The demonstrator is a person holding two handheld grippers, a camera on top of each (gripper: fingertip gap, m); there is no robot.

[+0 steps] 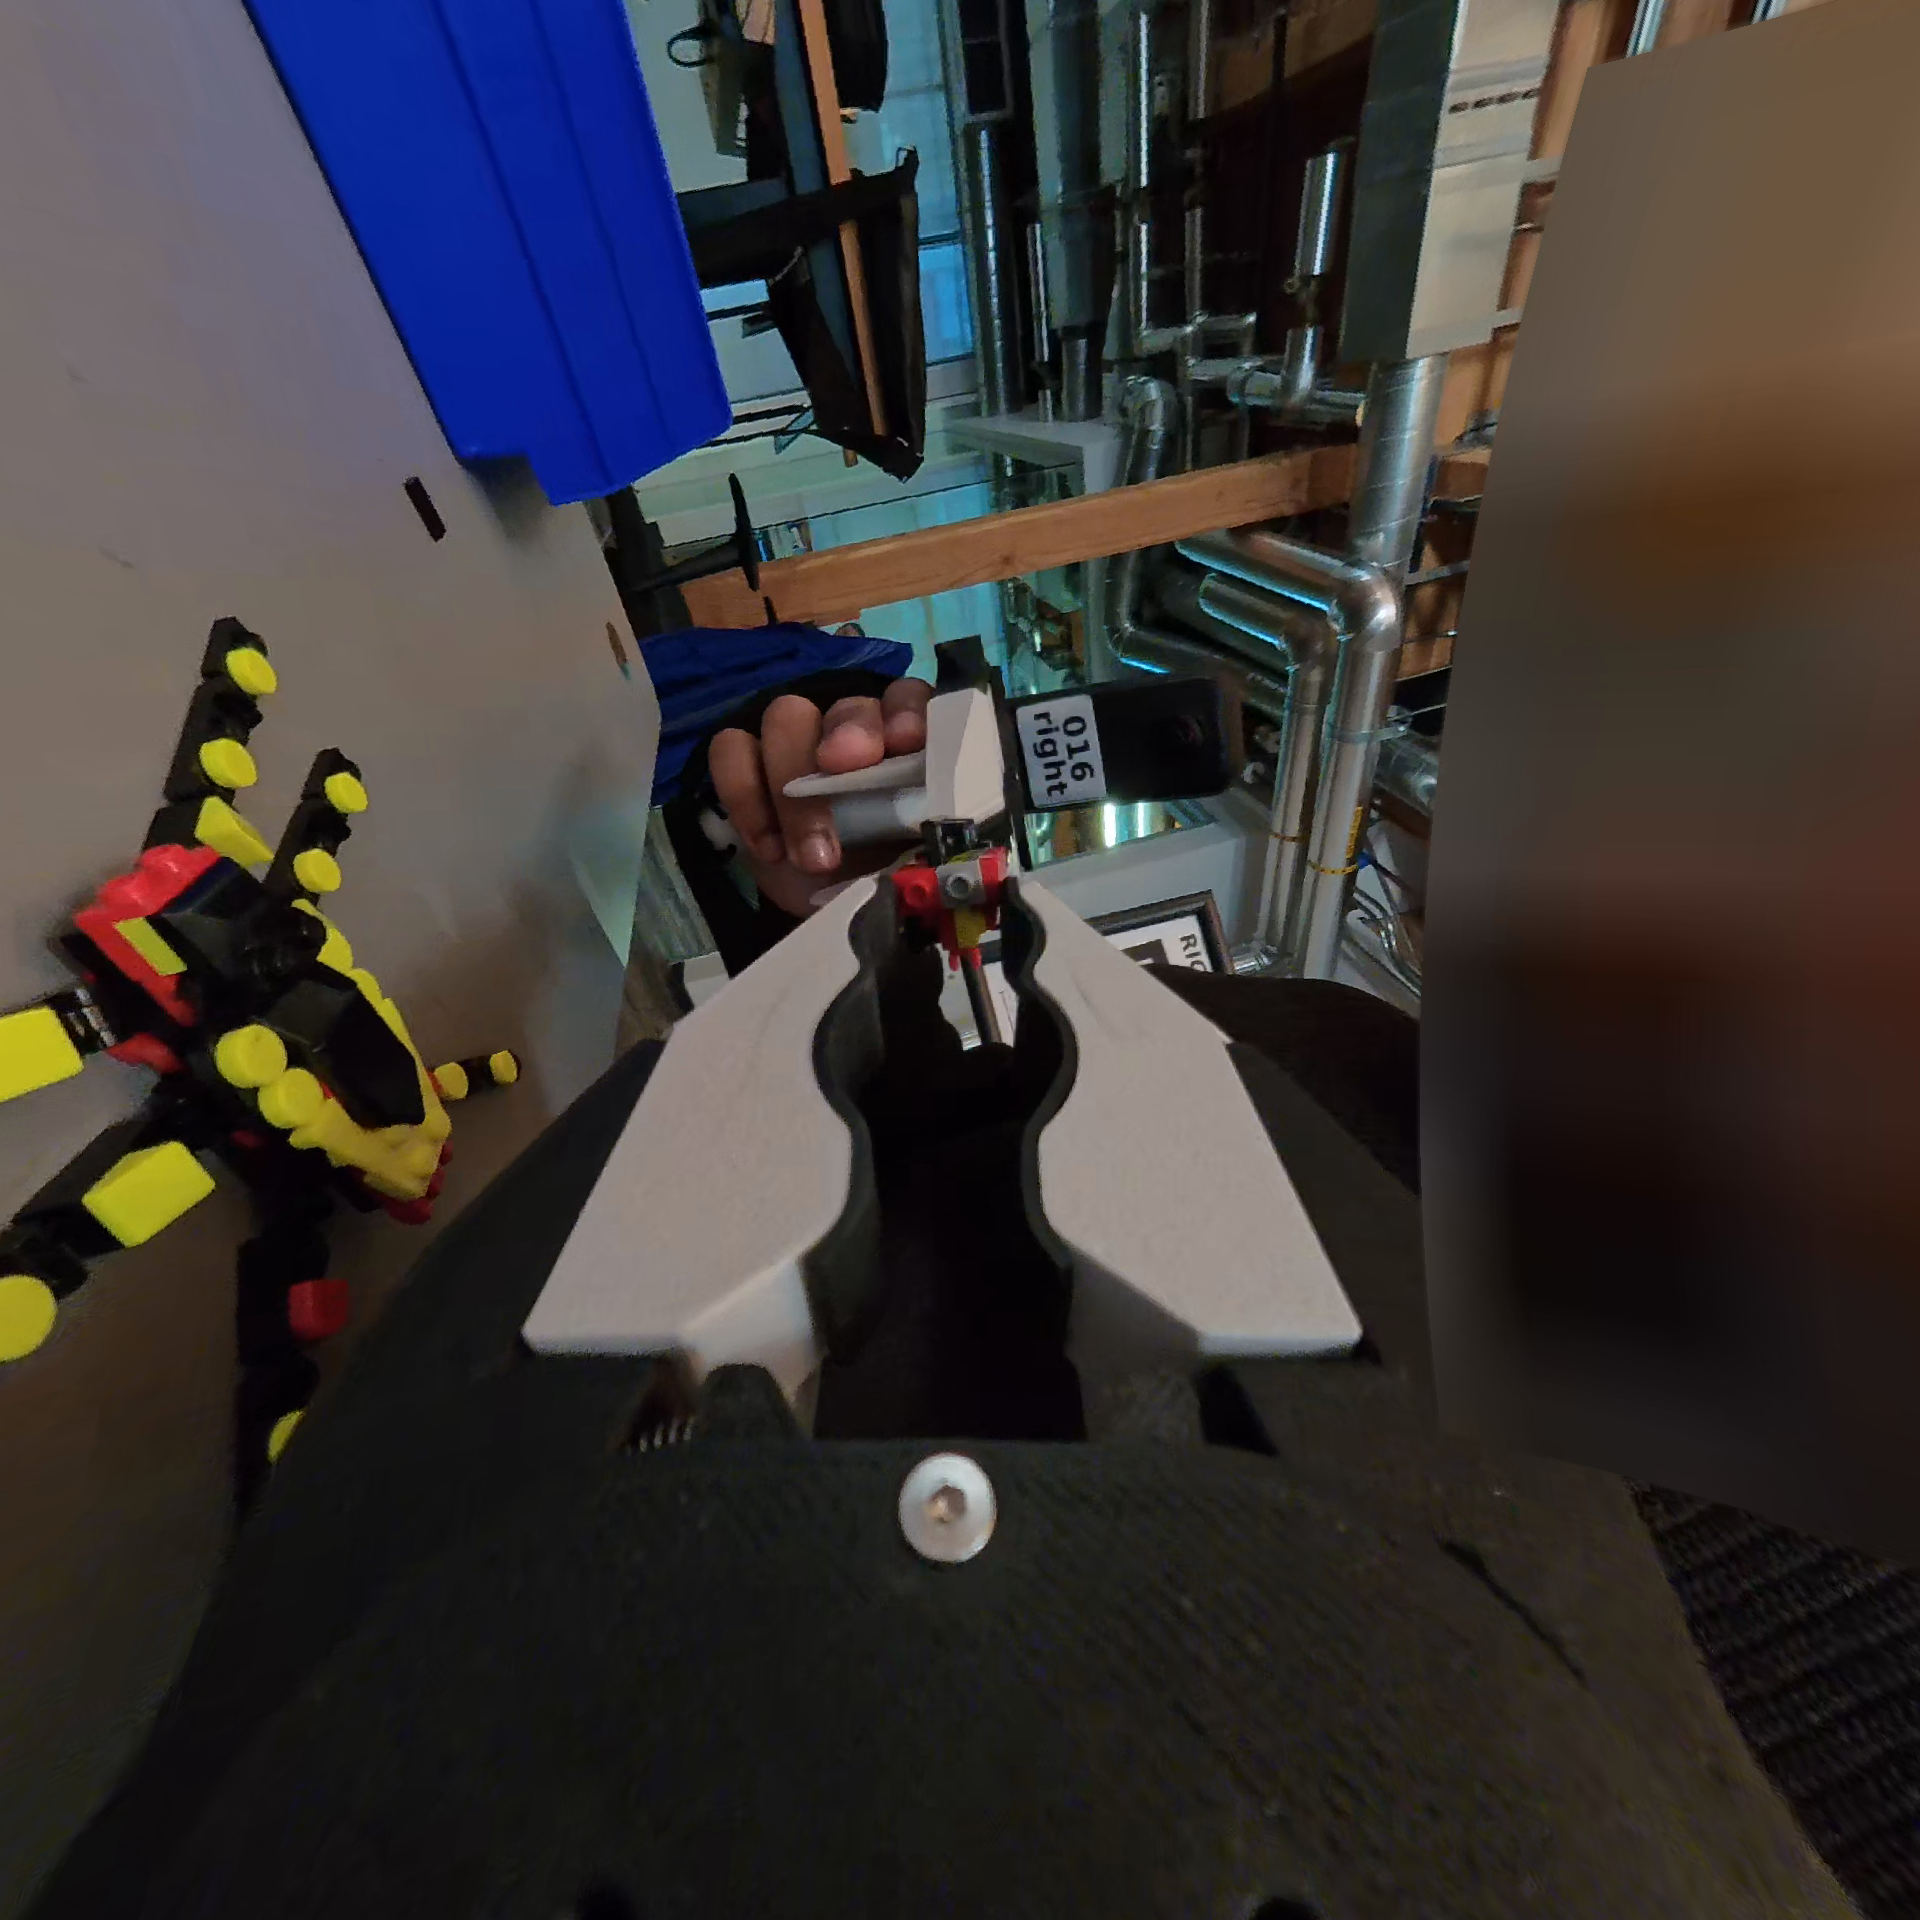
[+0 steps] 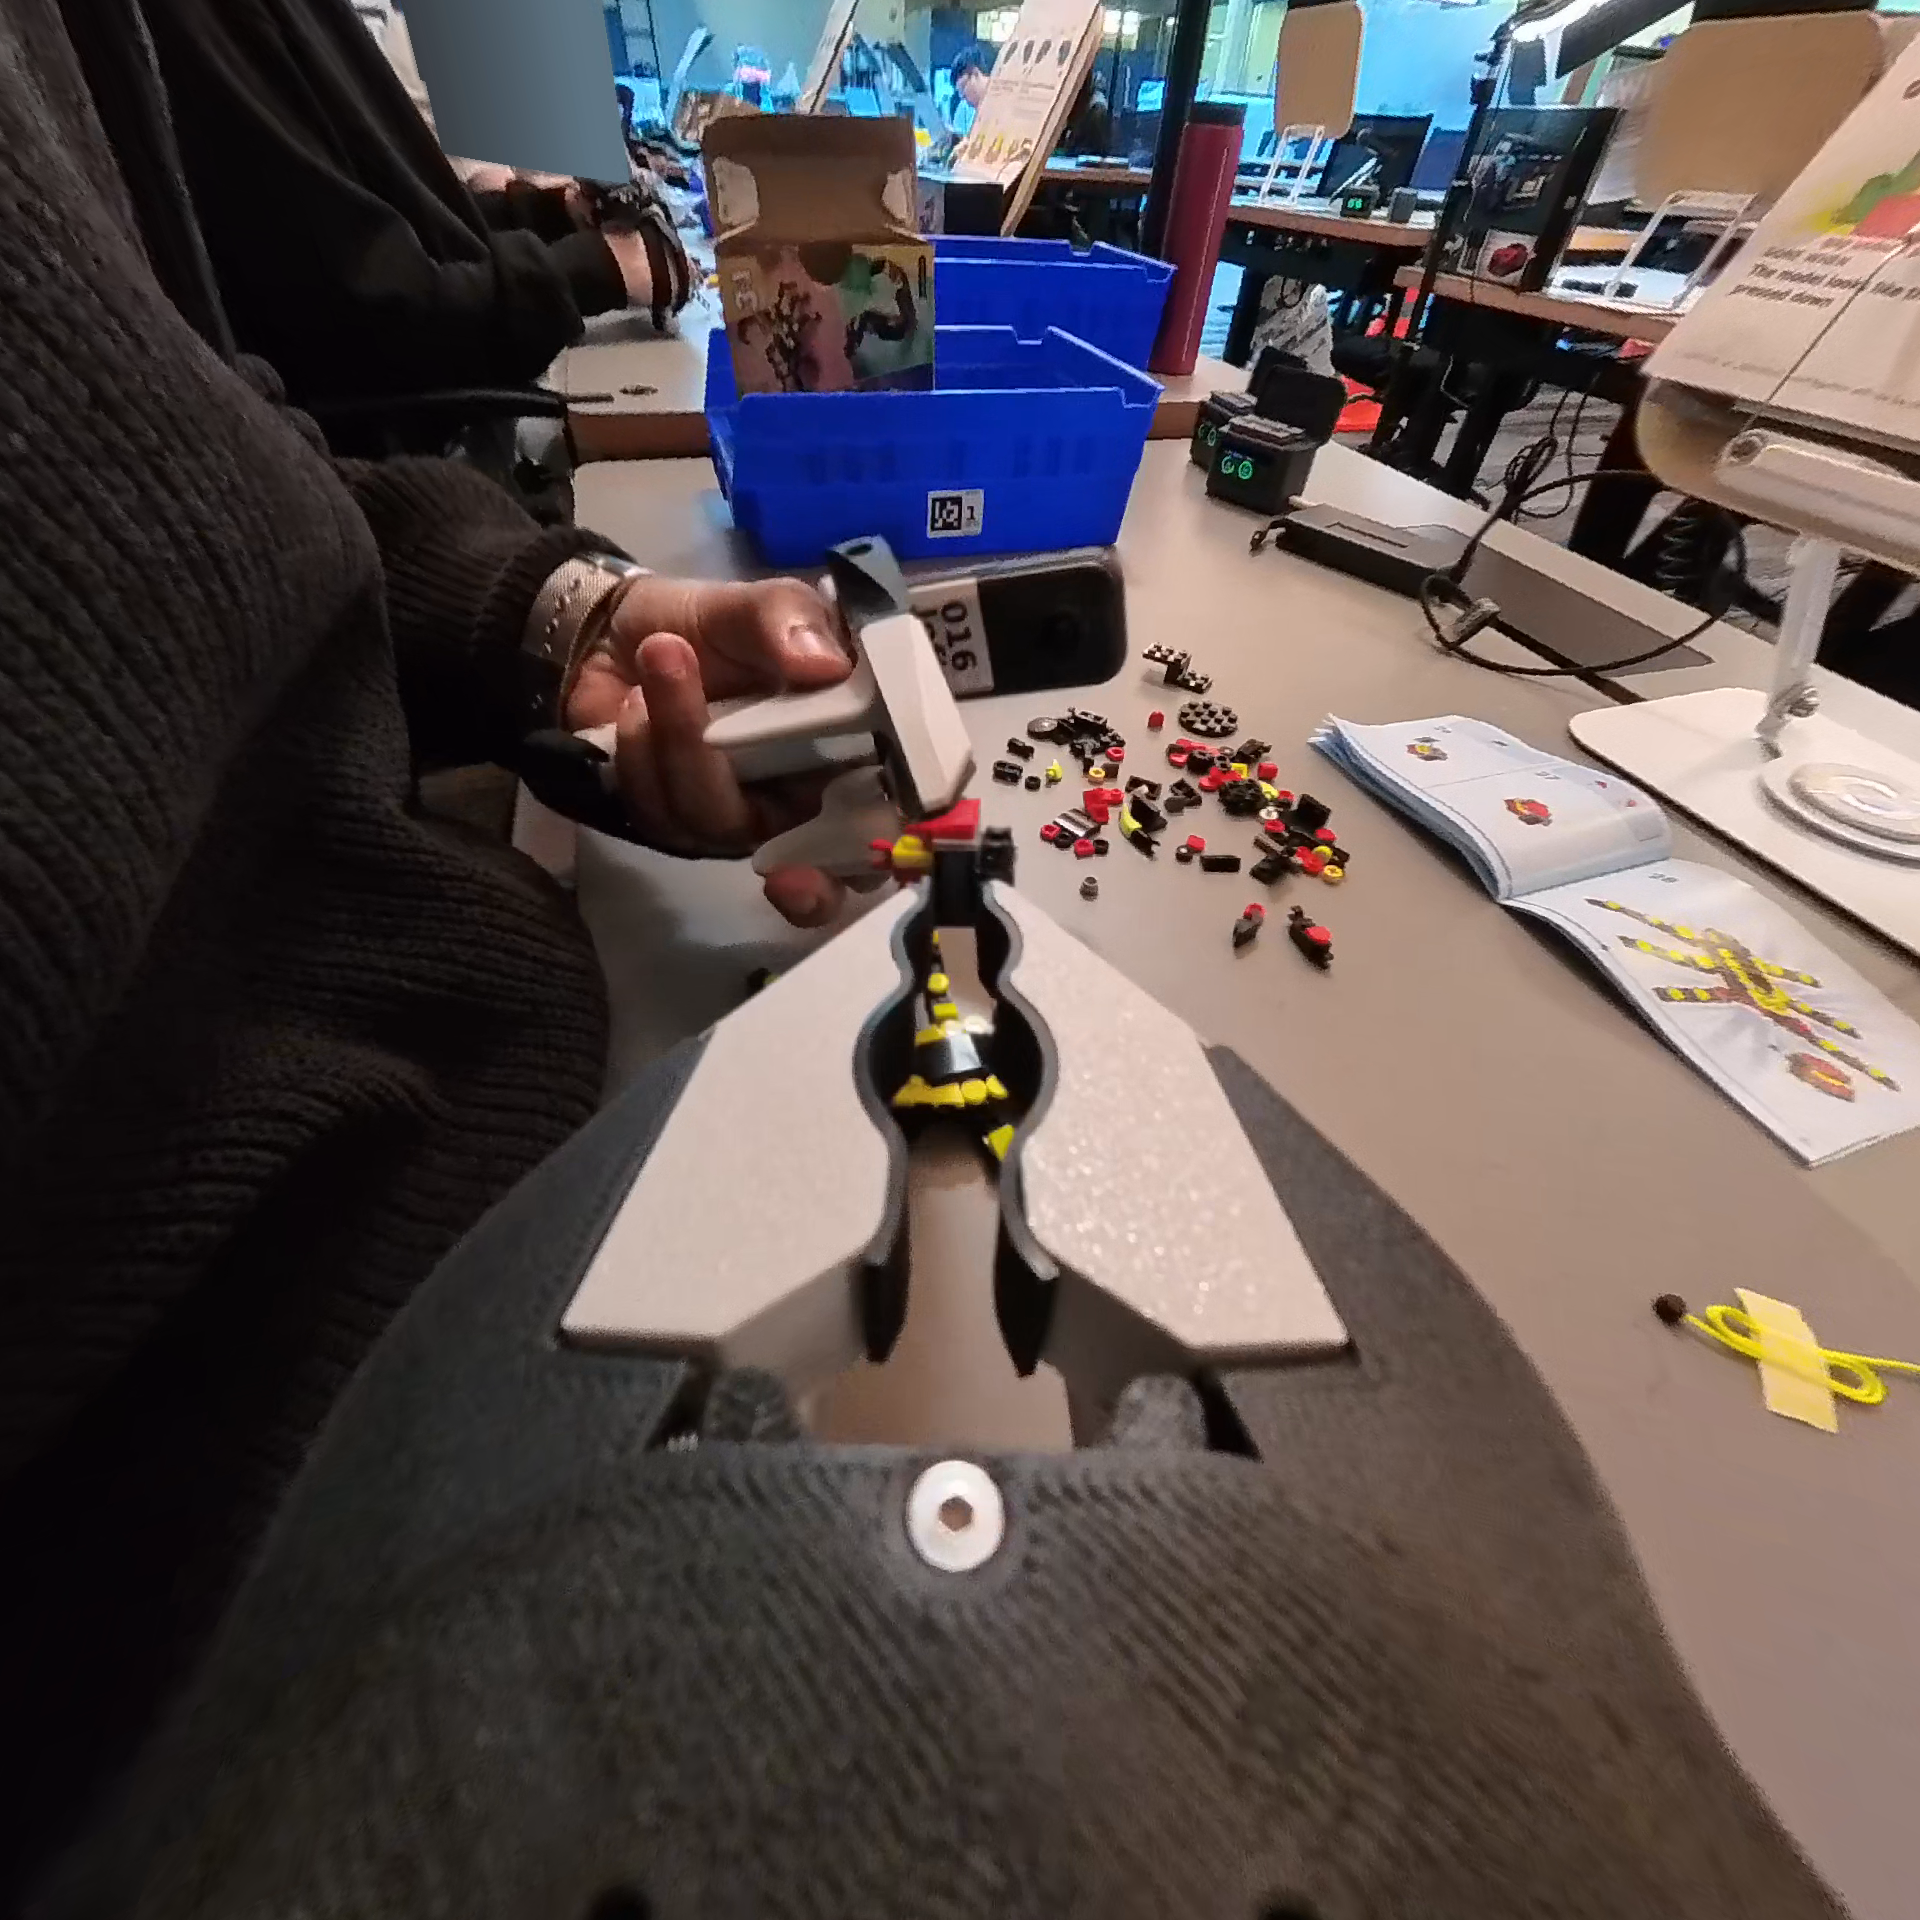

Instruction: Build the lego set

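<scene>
My left gripper [image 1: 951, 906] is shut on a small red, grey and yellow sub-assembly [image 1: 954, 891], held in the air. My right gripper [image 2: 951, 899] is shut on a black piece [image 2: 961, 878]. Its tip meets the red sub-assembly [image 2: 930, 831], so the two parts touch. The right gripper also shows in the left wrist view, its fingers [image 1: 961, 753] coming from above. The left gripper's fingers [image 2: 914, 707] show in the right wrist view, held by a hand [image 2: 707, 717]. The black, yellow and red model [image 1: 239, 1039] lies on the table; part of it shows below my right fingers [image 2: 951, 1075].
Loose black, red and yellow pieces [image 2: 1195, 800] lie mid-table beside an open instruction booklet [image 2: 1558, 831]. A blue bin [image 2: 935, 447] holding the set's box [image 2: 821, 270] stands behind. A white stand base [image 2: 1818, 790], cables and a taped yellow cord [image 2: 1787, 1361] lie on the right. Less than 4 cm separates the two grippers' tips.
</scene>
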